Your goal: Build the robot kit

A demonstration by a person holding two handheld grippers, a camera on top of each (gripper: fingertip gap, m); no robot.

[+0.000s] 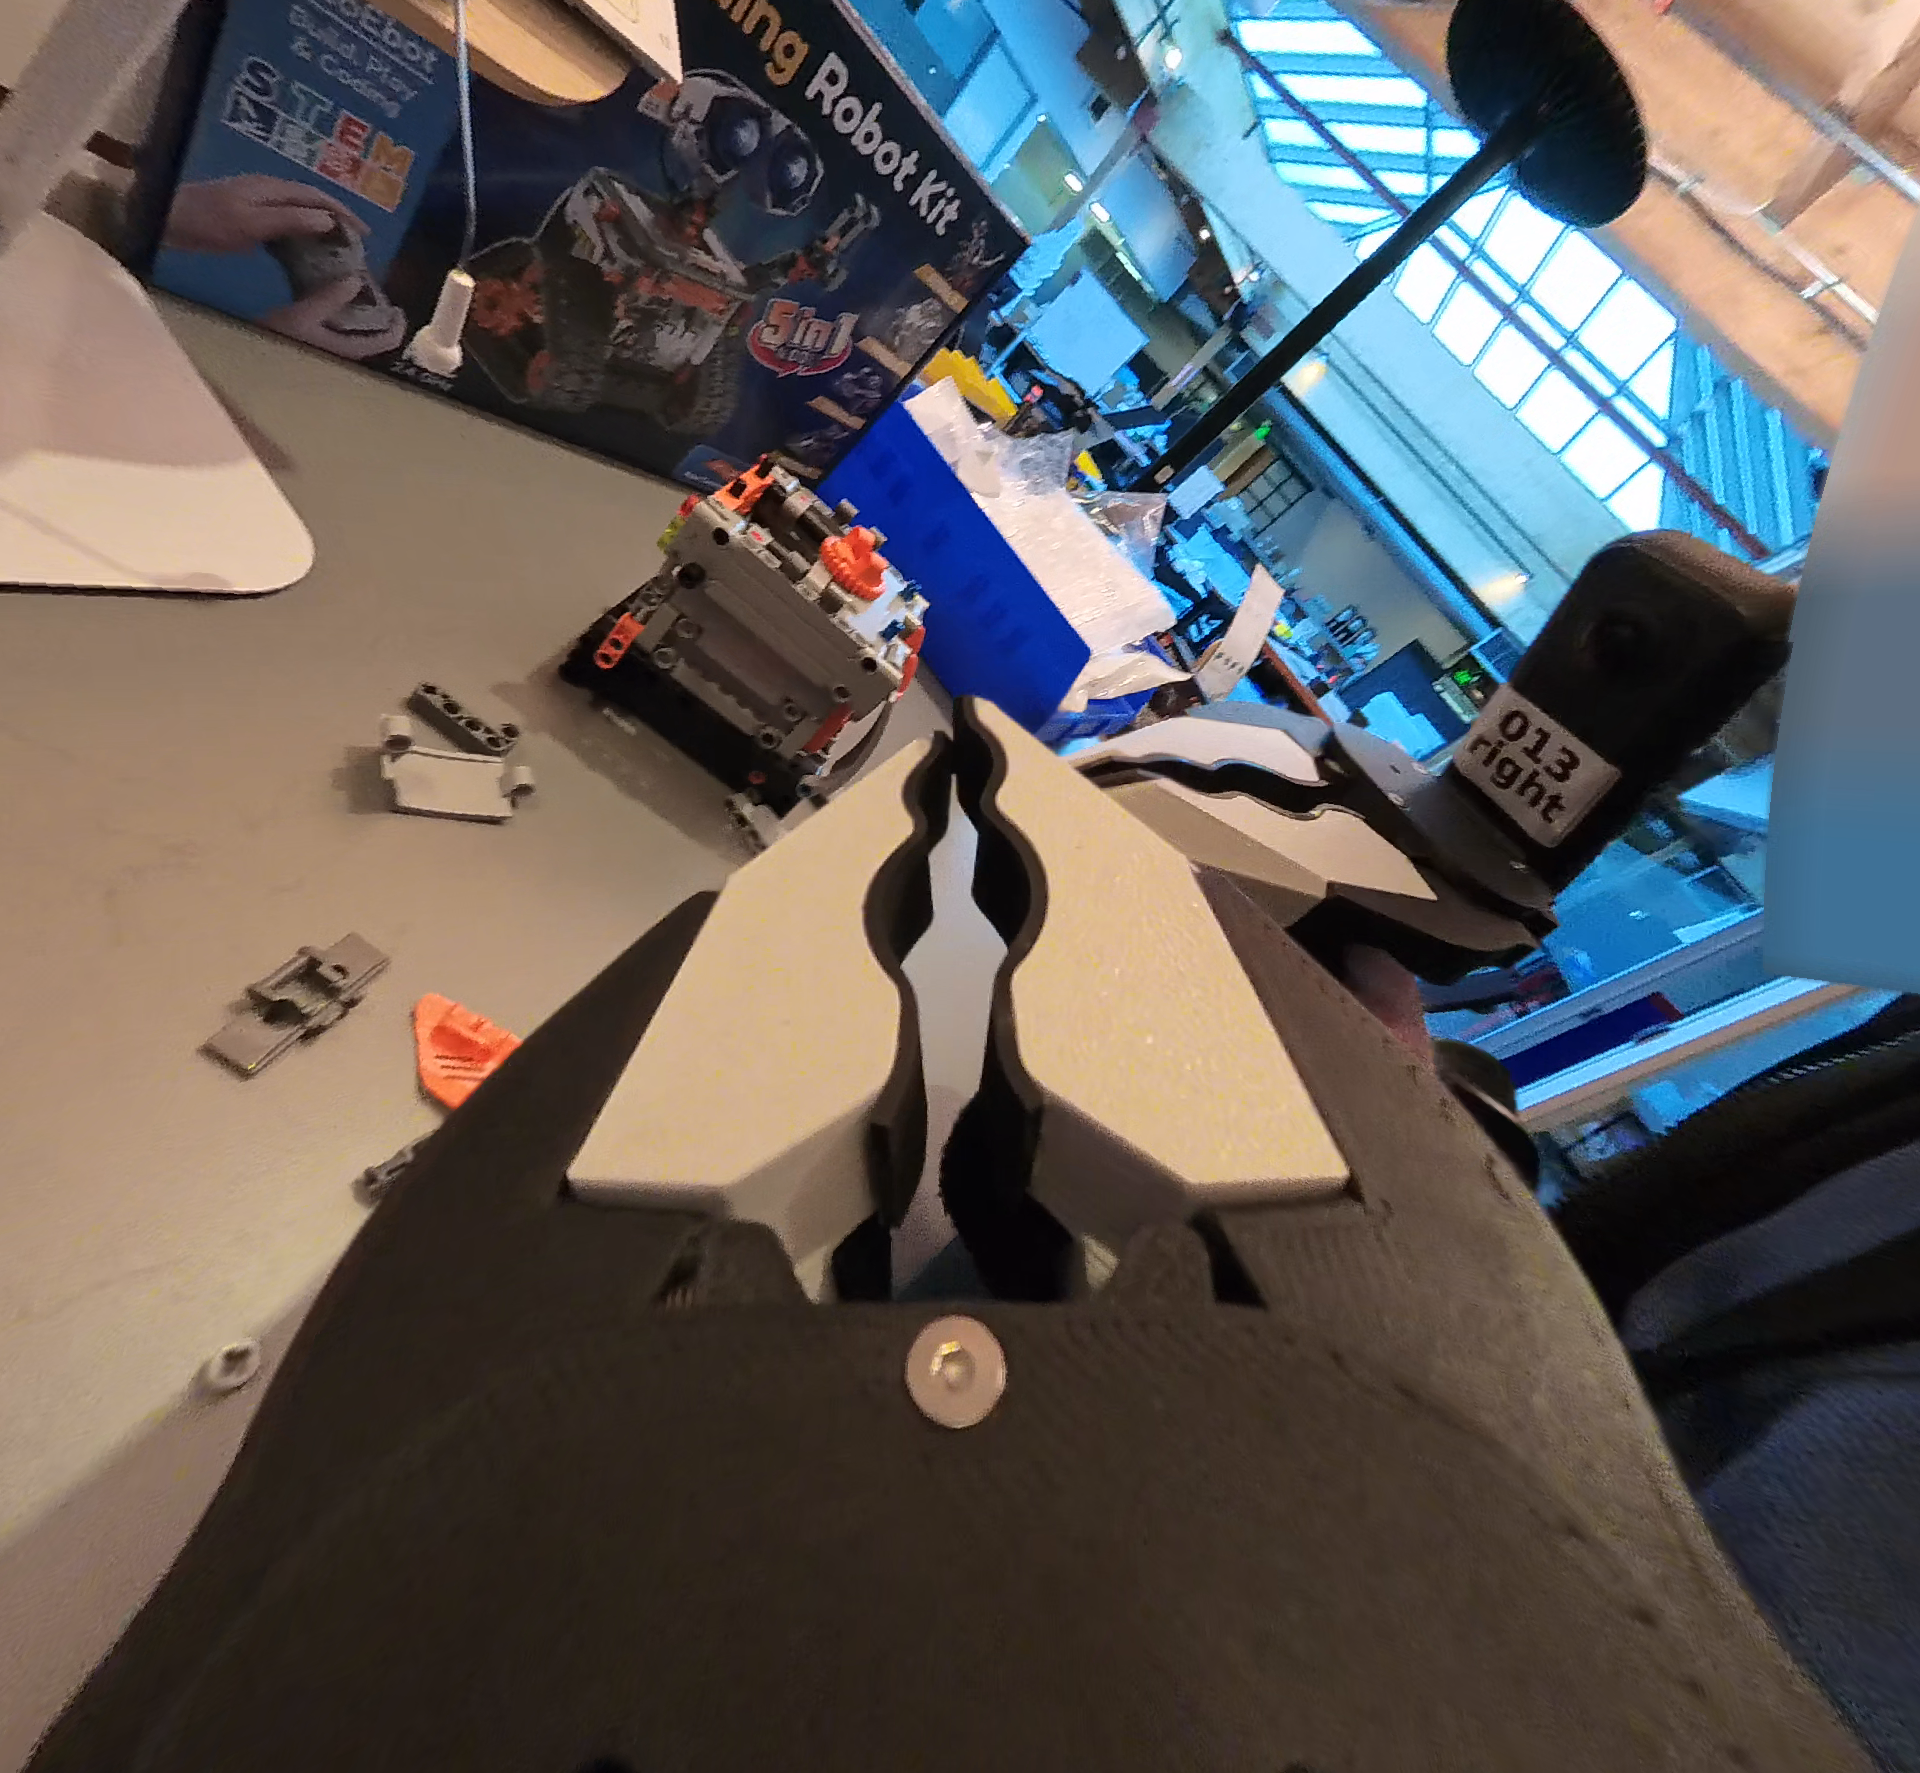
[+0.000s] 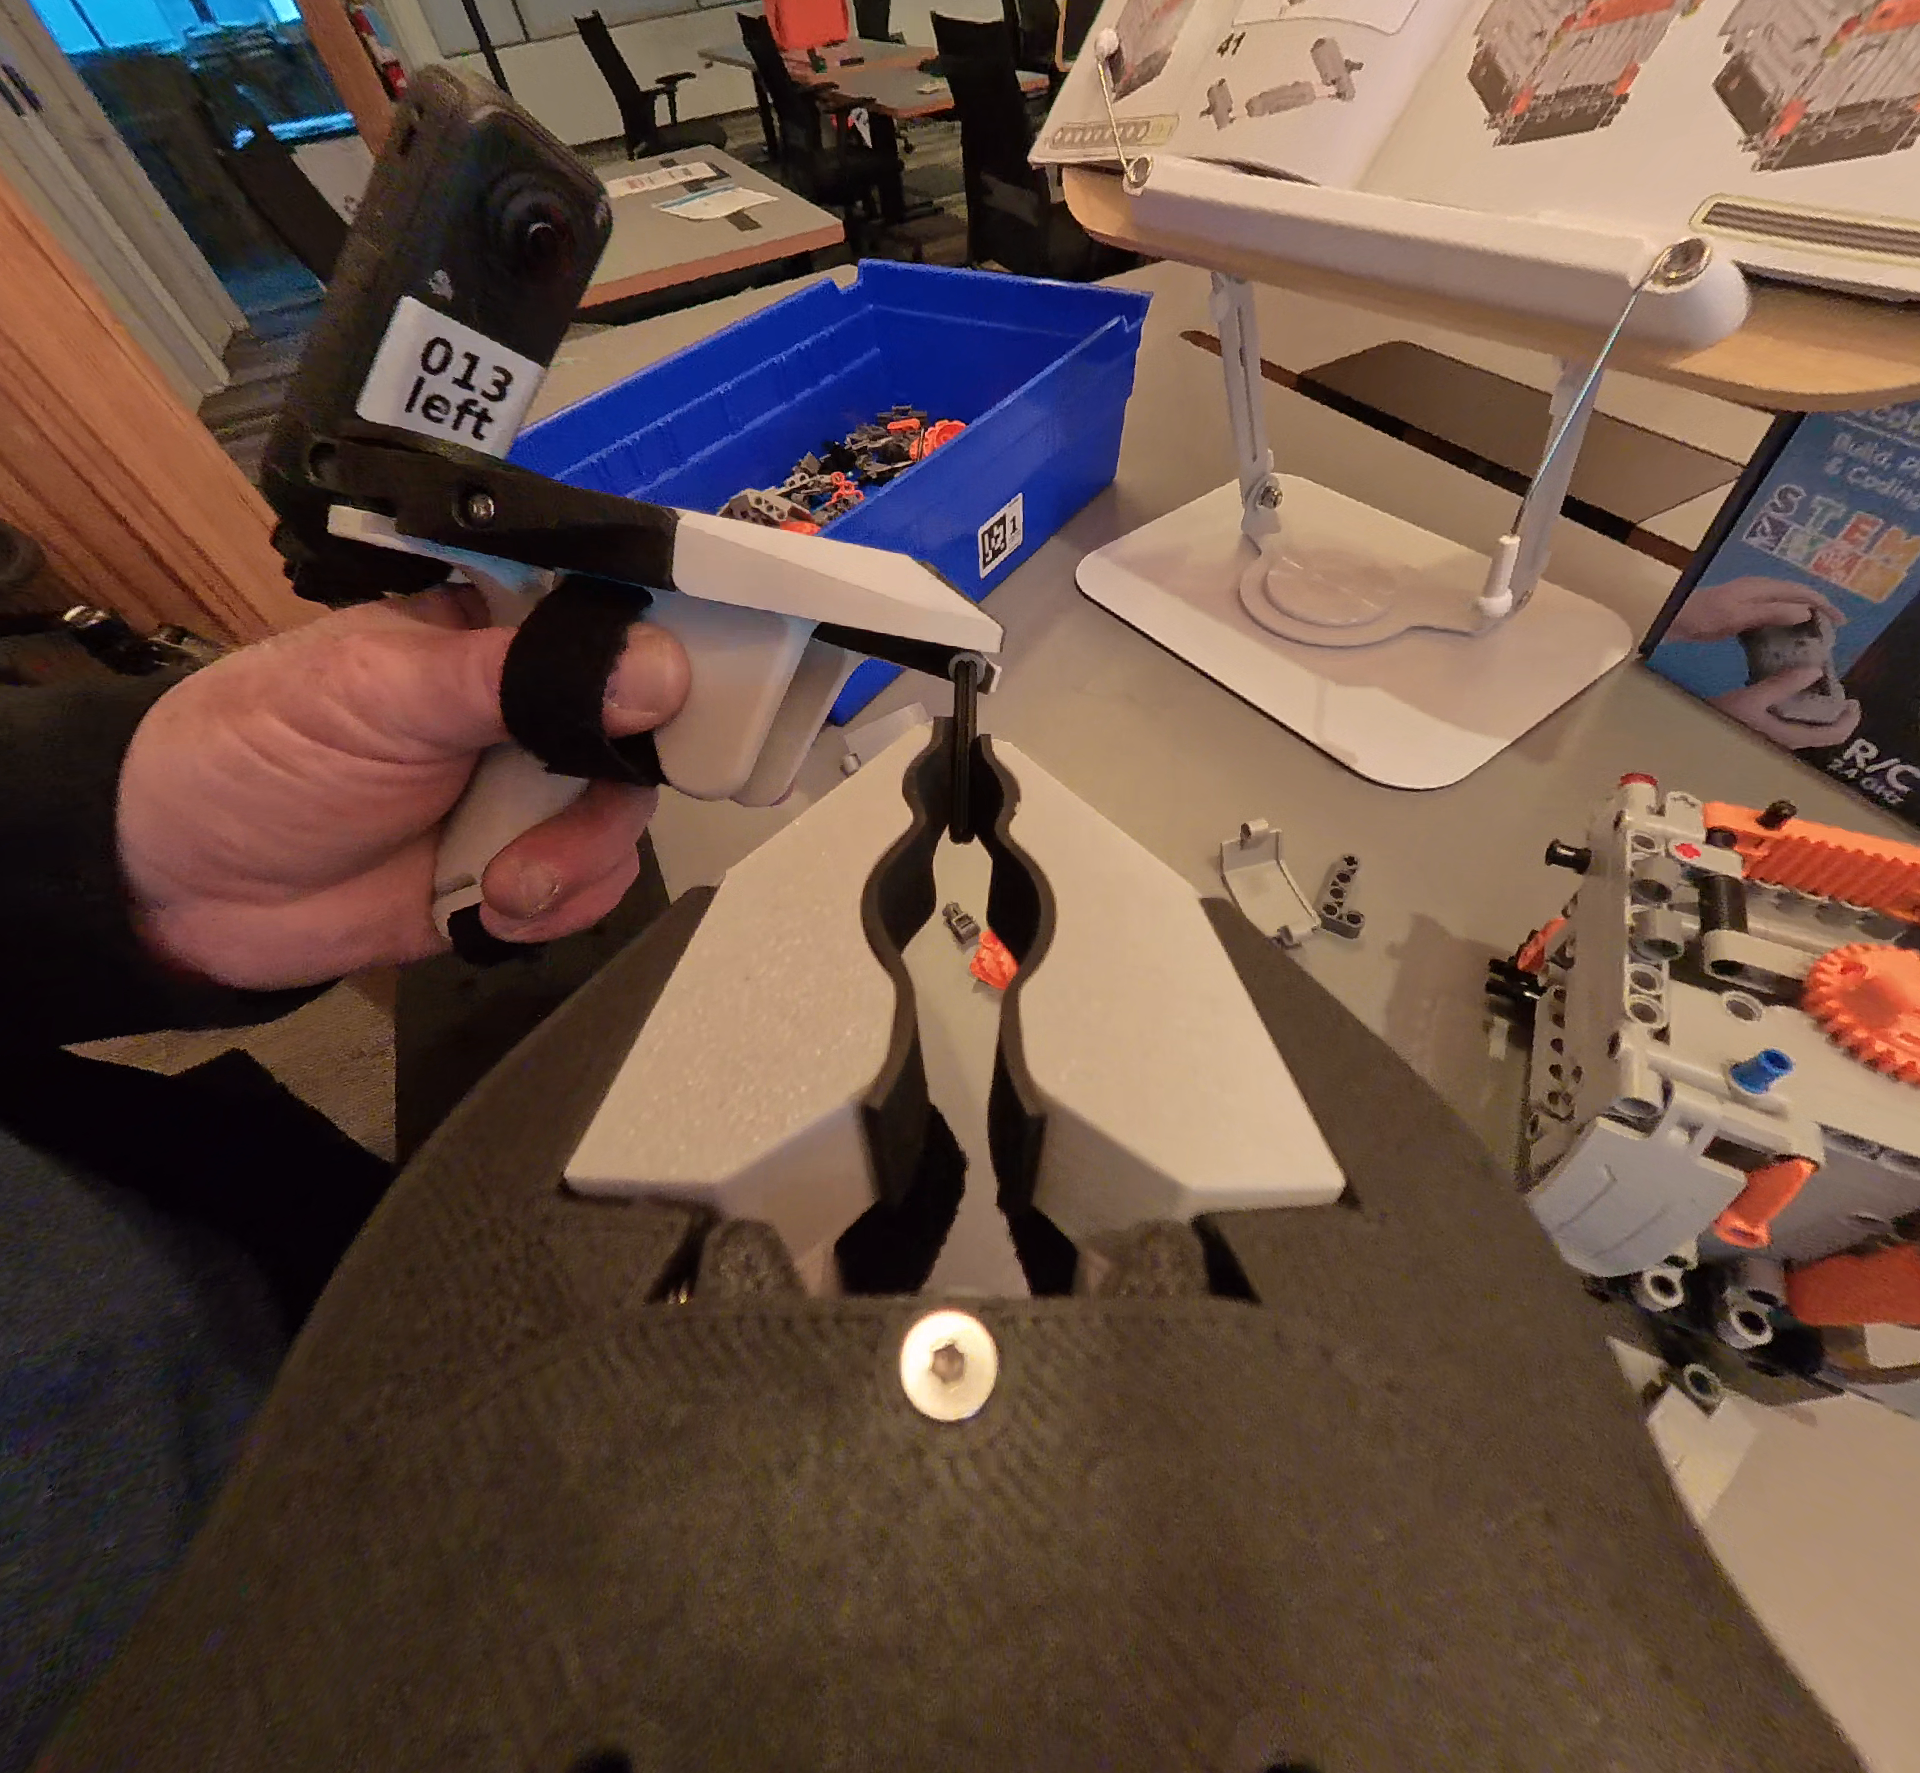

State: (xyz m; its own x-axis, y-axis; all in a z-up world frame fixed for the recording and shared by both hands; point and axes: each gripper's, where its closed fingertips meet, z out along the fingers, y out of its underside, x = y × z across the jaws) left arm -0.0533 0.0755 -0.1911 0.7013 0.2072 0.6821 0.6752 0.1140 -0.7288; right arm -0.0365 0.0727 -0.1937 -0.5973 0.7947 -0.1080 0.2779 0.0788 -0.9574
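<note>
In the right wrist view my right gripper (image 2: 961,773) is shut on a thin black axle (image 2: 963,747) that stands upright out of its tips. My left gripper (image 2: 977,658) comes in from the left, held by a hand (image 2: 364,767). It is shut on a small grey piece (image 2: 982,669) that sits on the axle's upper end. In the left wrist view my left gripper (image 1: 954,736) has its tips closed together, and the grey piece is hidden there. The right gripper (image 1: 1101,773) lies just to its right.
A part-built grey and orange model (image 2: 1714,1048) stands right on the grey table (image 2: 1195,788). A blue bin (image 2: 1049,435) of parts is behind. A white book stand (image 2: 1351,684) carries a booklet (image 2: 1455,9). Loose parts lie about: a grey panel (image 1: 447,773), track links (image 1: 296,1001), an orange piece (image 1: 457,1048). The tips of both grippers are at nearly the same place. Both grippers' tips are roughly 20 centimetres from the grey panel (image 1: 447,773). It is also in sight in the right wrist view (image 2: 1279,896).
</note>
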